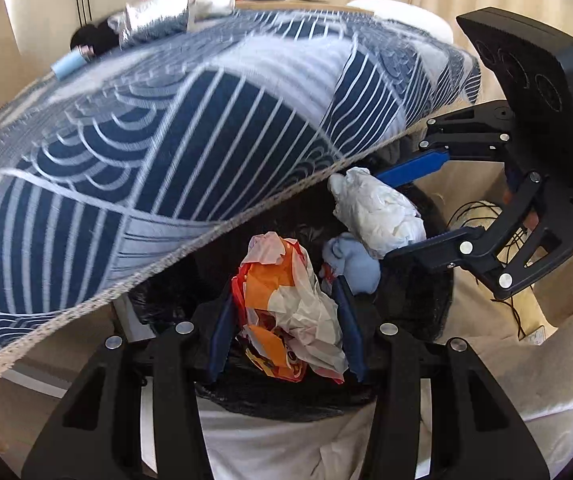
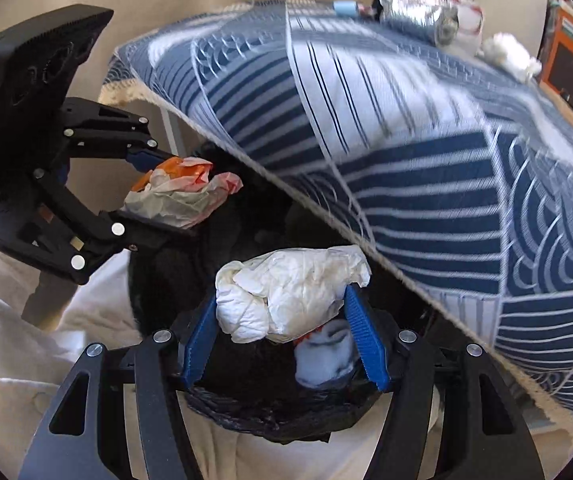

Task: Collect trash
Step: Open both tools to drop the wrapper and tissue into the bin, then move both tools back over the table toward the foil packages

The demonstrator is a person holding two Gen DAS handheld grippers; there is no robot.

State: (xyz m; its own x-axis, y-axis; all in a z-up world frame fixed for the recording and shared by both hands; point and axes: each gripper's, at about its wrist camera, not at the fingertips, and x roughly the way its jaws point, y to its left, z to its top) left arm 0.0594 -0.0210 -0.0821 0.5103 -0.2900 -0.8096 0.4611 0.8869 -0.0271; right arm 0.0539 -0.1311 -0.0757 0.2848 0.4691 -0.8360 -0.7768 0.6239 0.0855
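The left gripper (image 1: 286, 312) was clamped on a crumpled orange-and-white wrapper (image 1: 286, 304), its blue pads pressed against both sides of the wad. The right gripper (image 2: 286, 328) was closed to a middling width around a crumpled white paper wad (image 2: 286, 300), held between its ridged blue pads. Both grippers hung side by side over a bin lined with a black bag (image 2: 270, 420), which stood on a pale floor covering just beside the surface draped in a blue-and-white patterned cloth (image 1: 146, 140). Inside the bin lay a light blue crumpled item (image 1: 352, 264), perhaps a tissue or cloth, though the view was too dim to say. On the far part of the cloth more litter lay: a silver foil wrapper (image 1: 158, 16), a white wad (image 1: 214, 0) to its right, and a small pale blue tube (image 1: 70, 64) to its left.
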